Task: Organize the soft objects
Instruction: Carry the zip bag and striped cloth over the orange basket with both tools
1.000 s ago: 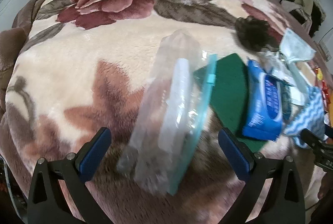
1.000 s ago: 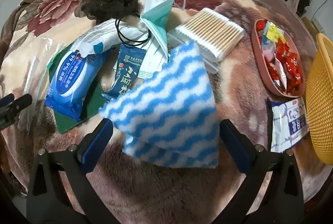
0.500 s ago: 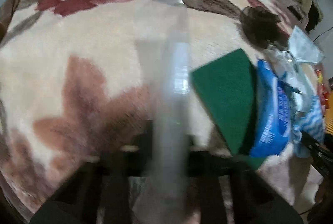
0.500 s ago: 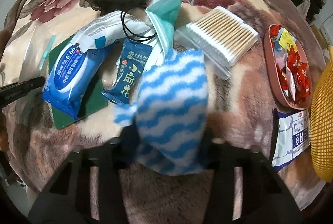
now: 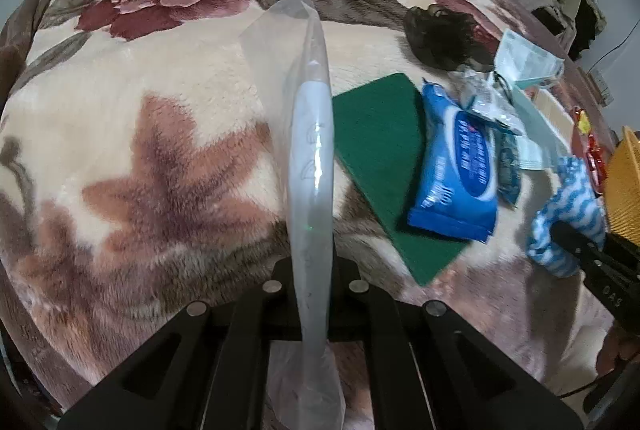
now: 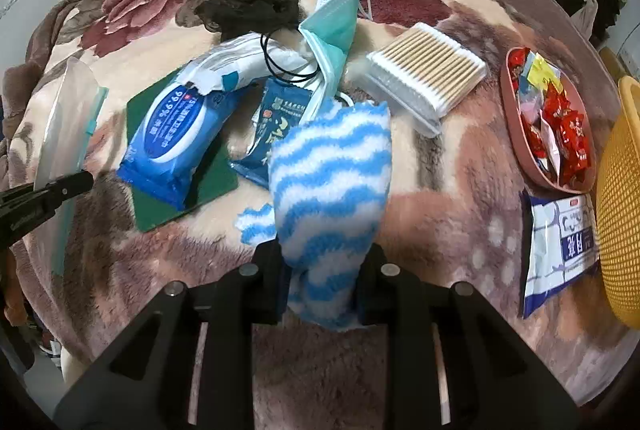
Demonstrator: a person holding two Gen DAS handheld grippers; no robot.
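Both grippers loaded: bag and cloth lifted.
Left gripper (image 5: 314, 286) pinches the bag (image 5: 310, 150); right gripper (image 6: 322, 270) clamps the cloth (image 6: 330, 198). Next, probably open the bag's mouth to take the cloth.

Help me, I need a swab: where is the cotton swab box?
In the right wrist view, the cotton swab box lies right of centre, between the face mask and snack tray.

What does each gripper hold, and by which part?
Left gripper: clear plastic zip bag, near its lower end. Right gripper: blue-and-white striped fluffy cloth, by its bunched lower end.
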